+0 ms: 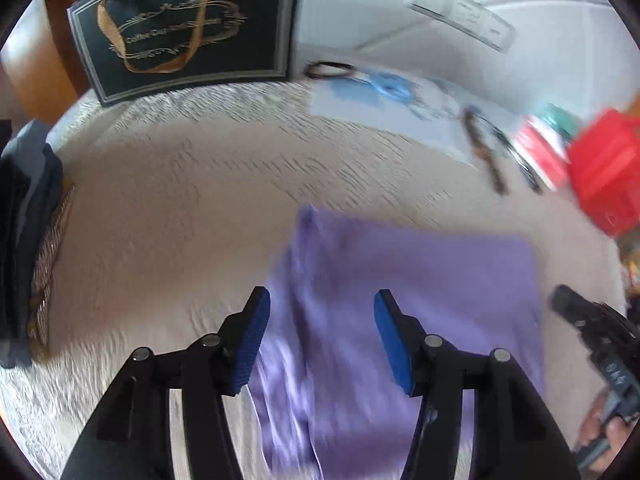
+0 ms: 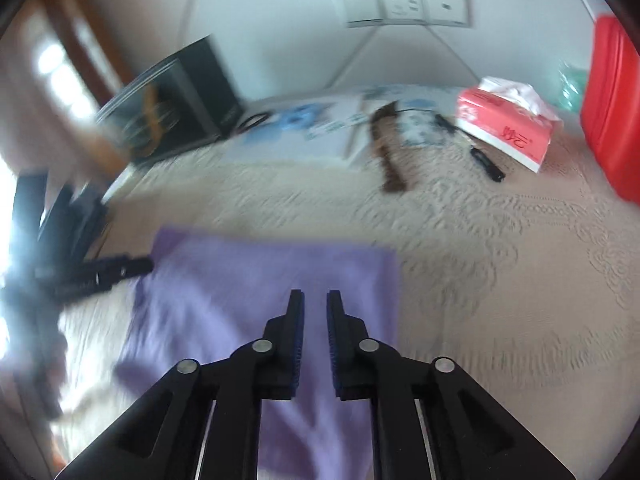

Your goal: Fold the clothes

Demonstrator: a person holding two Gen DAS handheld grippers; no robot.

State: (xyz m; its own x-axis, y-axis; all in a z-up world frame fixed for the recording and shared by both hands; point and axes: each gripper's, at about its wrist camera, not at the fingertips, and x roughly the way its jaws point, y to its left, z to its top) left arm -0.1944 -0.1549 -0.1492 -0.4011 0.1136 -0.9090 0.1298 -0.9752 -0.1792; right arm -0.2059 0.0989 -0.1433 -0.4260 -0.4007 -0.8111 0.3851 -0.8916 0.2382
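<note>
A purple garment (image 1: 404,320) lies flat on the cream bedspread (image 1: 200,200), folded into a rough rectangle. My left gripper (image 1: 322,304) is open and empty, hovering over the garment's left part. In the right wrist view the same purple garment (image 2: 248,292) lies under my right gripper (image 2: 314,300), whose jaws stand a narrow gap apart with nothing between them. The right gripper also shows at the right edge of the left wrist view (image 1: 592,332), and the left gripper at the left of the right wrist view (image 2: 108,272). Both views are motion-blurred.
A dark gift bag (image 1: 188,28) stands at the back left. Papers (image 1: 380,92), a tissue box (image 2: 508,120), a red container (image 2: 612,104), a brown comb (image 2: 386,148) and a pen (image 2: 486,162) lie at the back right. Dark clothes (image 1: 24,240) sit at the left.
</note>
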